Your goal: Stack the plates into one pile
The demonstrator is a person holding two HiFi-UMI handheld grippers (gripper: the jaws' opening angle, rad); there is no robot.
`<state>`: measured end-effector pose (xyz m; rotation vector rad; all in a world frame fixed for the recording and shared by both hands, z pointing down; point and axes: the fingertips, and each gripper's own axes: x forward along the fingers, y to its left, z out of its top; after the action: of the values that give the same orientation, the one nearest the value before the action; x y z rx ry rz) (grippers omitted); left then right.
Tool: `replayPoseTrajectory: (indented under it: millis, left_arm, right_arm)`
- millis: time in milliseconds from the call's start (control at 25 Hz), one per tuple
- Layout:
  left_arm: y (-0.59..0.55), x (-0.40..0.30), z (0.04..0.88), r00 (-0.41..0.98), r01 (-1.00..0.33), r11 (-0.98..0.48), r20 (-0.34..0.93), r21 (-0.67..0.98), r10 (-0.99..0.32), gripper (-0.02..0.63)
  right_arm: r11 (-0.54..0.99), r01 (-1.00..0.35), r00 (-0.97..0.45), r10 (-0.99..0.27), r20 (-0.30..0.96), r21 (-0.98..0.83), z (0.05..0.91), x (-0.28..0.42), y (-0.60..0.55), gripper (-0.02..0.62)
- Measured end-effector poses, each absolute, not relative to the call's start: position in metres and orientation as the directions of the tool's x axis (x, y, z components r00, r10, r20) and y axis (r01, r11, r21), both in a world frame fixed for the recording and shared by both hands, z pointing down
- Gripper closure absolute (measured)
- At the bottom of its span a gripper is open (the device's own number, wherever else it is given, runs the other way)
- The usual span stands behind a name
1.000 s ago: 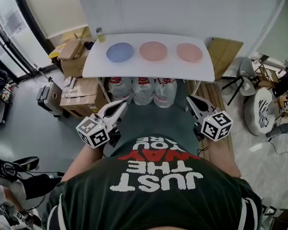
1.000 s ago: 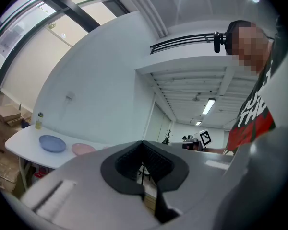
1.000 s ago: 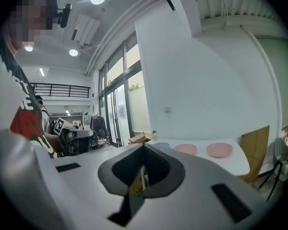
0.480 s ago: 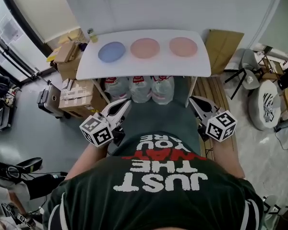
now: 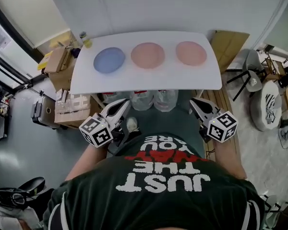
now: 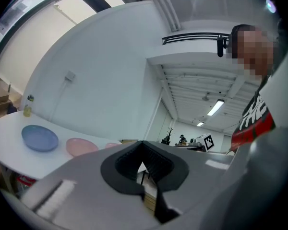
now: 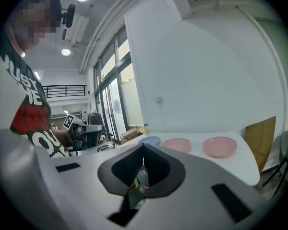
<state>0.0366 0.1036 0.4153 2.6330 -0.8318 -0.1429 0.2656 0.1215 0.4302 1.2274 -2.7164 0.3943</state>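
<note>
From the head view, three plates lay singly in a row on the white desk, none touching: the blue plate at 11 o'clock, the middle pink plate at 12 and the right-hand pink plate at 1. Both tools hung short of the desk's near edge, the left tool at 10 o'clock of the person's chest and the right tool at 2.

Only the gripper views showed the jaws. Each tool was clenched with nothing in it, the tips meeting. The right gripper view took in all three plates. In the left one, the tool's body hid most of the farthest plate.

Only the head view showed the water bottles under the desk and the cardboard boxes at 9 o'clock.
</note>
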Motion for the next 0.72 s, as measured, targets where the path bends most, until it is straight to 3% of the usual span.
replayPoseTrajectory:
  millis: [360,720]
  left_arm:
    - [-0.137,-0.025,0.418,0.900,-0.415,-0.838,0.022,0.356,-0.436,0.598]
    - [-0.248,-0.007,0.446,0.904,-0.403,-0.806,0.049,0.435,-0.425,0.598]
  right_arm:
    - [0.523,-0.822,-0.569,-0.780,0.261,-0.228,0.428,0.183,-0.107,0.589]
    - [0.475,-0.830,-0.555,-0.747,0.366,-0.291,0.468,0.194,-0.233,0.589]
